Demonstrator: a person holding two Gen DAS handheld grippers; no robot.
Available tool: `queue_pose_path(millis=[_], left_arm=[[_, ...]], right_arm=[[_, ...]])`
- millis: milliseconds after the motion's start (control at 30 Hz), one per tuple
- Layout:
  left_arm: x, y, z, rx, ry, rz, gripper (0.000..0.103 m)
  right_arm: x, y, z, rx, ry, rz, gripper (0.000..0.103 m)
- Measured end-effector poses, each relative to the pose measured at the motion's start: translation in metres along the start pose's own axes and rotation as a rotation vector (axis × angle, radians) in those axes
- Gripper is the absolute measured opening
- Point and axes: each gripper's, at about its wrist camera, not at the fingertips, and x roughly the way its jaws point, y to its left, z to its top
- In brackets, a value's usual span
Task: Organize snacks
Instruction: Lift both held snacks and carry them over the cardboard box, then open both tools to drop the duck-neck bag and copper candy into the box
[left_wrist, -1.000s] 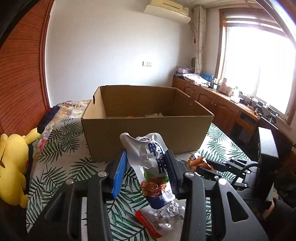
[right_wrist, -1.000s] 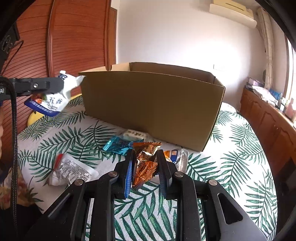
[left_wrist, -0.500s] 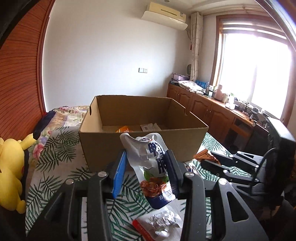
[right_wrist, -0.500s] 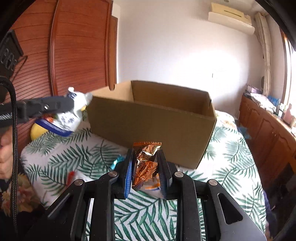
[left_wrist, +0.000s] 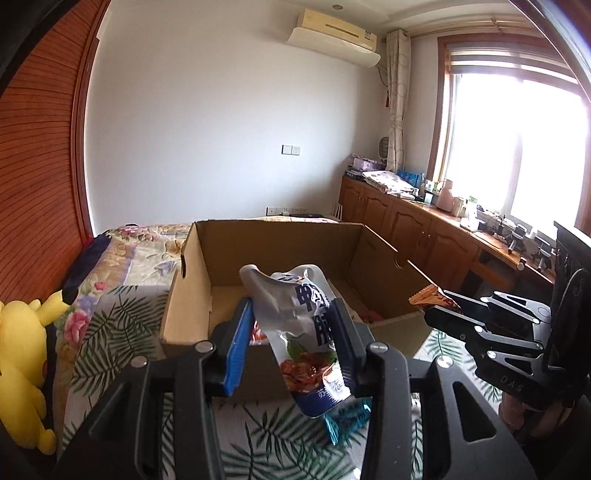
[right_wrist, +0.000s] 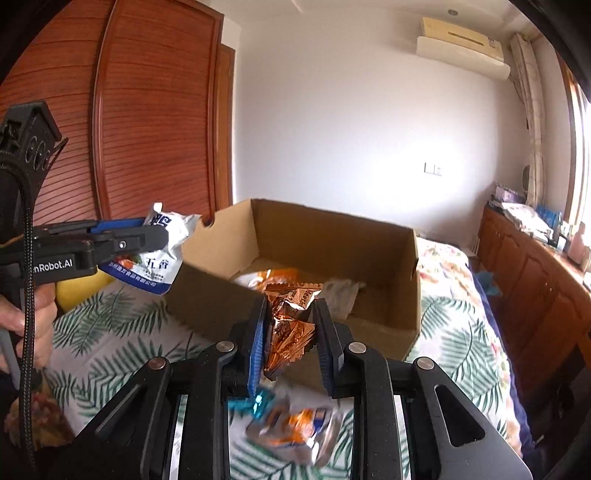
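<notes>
My left gripper (left_wrist: 291, 314) is shut on a white and blue snack pouch (left_wrist: 303, 332), held above the near wall of the open cardboard box (left_wrist: 280, 243). It shows at the left of the right wrist view (right_wrist: 162, 236). My right gripper (right_wrist: 290, 314) is shut on a shiny orange snack packet (right_wrist: 291, 325), raised in front of the box (right_wrist: 369, 232); that packet shows in the left wrist view (left_wrist: 432, 295). Several snack packs lie inside the box (right_wrist: 280, 277).
The box stands on a palm-leaf bedcover (right_wrist: 458, 332). A teal packet (left_wrist: 347, 417) and an orange and silver packet (right_wrist: 295, 432) lie on the cover below the grippers. A yellow plush toy (left_wrist: 22, 369) sits at the left. Wooden cabinets (left_wrist: 424, 236) line the right wall.
Both grippers have risen and moved toward the box with their snacks held. The box interior has come into view from above.
</notes>
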Motion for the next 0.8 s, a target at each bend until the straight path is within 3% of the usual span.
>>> queue_pose_path(millis=[333, 800], left_arm=[[0.038, 0.014, 0.014, -0.011, 0.002, 0.001, 0.040], [0.092, 0.029, 0.009, -0.031, 0.085, 0.024, 0.041]], right_arm=[[0.036, -0.015, 0.019, -0.007, -0.004, -0.009, 0.023], [0.077, -0.026, 0.020, 0.012, 0.064, -0.002, 0.024]])
